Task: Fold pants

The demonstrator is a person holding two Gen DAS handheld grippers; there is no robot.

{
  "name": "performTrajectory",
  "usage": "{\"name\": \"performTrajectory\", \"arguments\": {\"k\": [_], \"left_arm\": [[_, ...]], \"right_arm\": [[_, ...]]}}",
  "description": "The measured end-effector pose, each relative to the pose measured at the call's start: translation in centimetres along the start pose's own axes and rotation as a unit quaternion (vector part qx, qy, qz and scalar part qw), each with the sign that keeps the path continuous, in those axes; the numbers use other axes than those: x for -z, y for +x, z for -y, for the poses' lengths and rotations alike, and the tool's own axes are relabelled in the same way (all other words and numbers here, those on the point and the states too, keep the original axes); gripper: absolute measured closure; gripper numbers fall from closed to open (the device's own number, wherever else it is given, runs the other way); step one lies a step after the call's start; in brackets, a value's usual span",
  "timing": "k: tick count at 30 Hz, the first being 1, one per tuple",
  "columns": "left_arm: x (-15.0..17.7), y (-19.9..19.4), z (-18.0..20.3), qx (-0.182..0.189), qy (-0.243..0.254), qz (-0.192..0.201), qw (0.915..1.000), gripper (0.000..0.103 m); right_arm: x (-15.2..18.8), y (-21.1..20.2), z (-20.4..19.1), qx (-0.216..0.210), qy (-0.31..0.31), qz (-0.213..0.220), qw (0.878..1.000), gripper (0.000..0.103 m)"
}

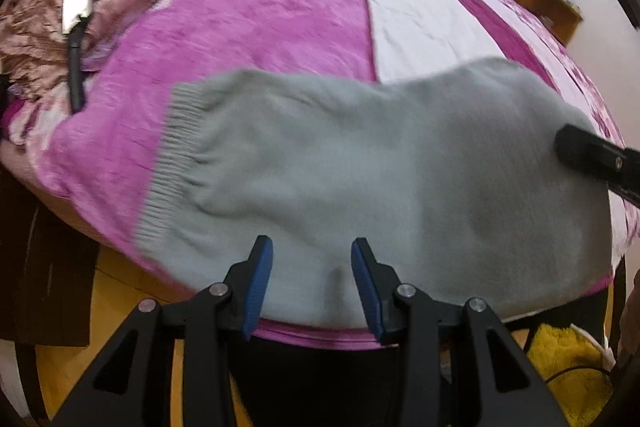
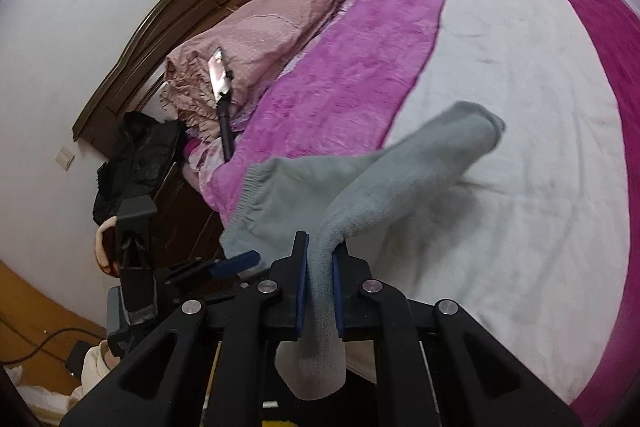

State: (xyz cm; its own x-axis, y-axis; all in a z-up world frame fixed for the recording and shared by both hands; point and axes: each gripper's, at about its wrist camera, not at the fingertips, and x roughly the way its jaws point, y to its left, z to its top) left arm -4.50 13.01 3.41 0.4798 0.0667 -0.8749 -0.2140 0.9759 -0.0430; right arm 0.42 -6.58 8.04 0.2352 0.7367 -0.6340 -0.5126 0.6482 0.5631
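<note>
We see grey pants (image 1: 360, 179) lying across the near edge of the bed (image 1: 260, 19), ribbed waistband (image 1: 176, 163) toward the left. Our left gripper (image 1: 312, 283) hangs just above the near hem, blue pads (image 1: 258, 287) spread wide, gripping nothing. Our right gripper (image 2: 320, 287) is clamped on a pant leg (image 2: 404, 179), lifted off the white sheet (image 2: 520, 107), cuff dangling below the pads. Pink pillow (image 2: 256, 39) near the headboard (image 2: 168, 15).

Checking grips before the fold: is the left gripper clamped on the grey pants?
No. The left gripper is open, both blue pads apart over the grey pants, gripping nothing.
</note>
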Motion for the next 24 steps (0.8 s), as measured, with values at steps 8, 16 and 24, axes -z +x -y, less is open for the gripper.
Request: {"name": "performTrajectory", "arguments": {"k": [8,16,24], "left_arm": [[-1.5,-1.3,-5.1,-0.047,-0.035,0.018,0.9981,0.060],[-2.5,-1.0,-8.5,-0.065,-0.054,0.023,0.9961,0.060],[-3.0,-0.5,-11.8,-0.074,-0.081,0.024,0.9937,0.060]], "right_arm": [[-2.1,2.2,-3.3,-0.049,-0.031,-0.013,0.998,0.100],[-3.9,5.6,-5.8,-0.096,-0.027,-0.039,0.994,0.100],[-5.0,11.0,-9.0,-0.130,-0.031,-0.080,0.988,0.100]]}}
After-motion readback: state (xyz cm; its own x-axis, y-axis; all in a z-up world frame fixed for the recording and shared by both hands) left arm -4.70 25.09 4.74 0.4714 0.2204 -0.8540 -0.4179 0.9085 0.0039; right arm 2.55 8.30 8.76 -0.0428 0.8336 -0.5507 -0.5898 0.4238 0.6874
